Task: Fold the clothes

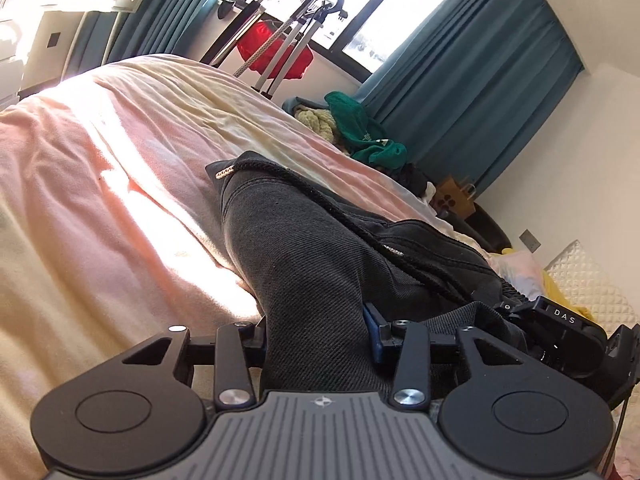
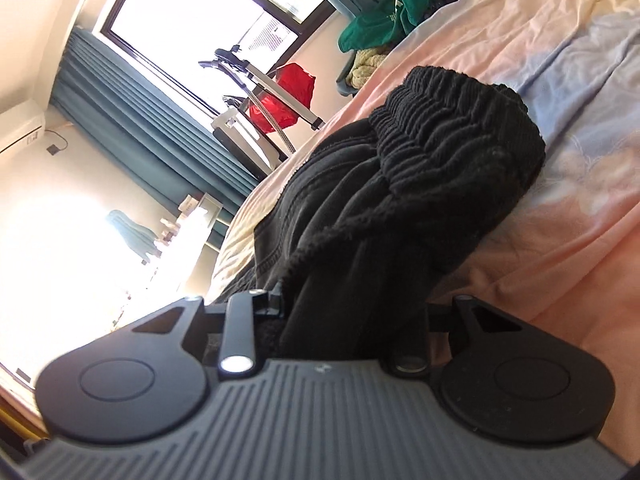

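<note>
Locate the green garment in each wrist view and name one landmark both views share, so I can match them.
Left wrist: the green garment lies right of centre in the upper half, on a heap at the bed's far edge, before the teal curtain.
Right wrist: the green garment sits at the top, right of centre, above a cream knit.
Shared landmark: the red item below the window, behind the metal stand.

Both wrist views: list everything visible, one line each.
dark garment: one, charcoal black, on the bed, clamped at two spots
bed cover: one, pink and cream, under the garment
clothes pile: one, green and cream on top, far bed edge
curtains: teal, beside the window
red cloth: one, on a stand by the window
paper bag: one, brown, by the wall
left gripper: fingers shut on the garment
right gripper: fingers shut on the garment
</note>
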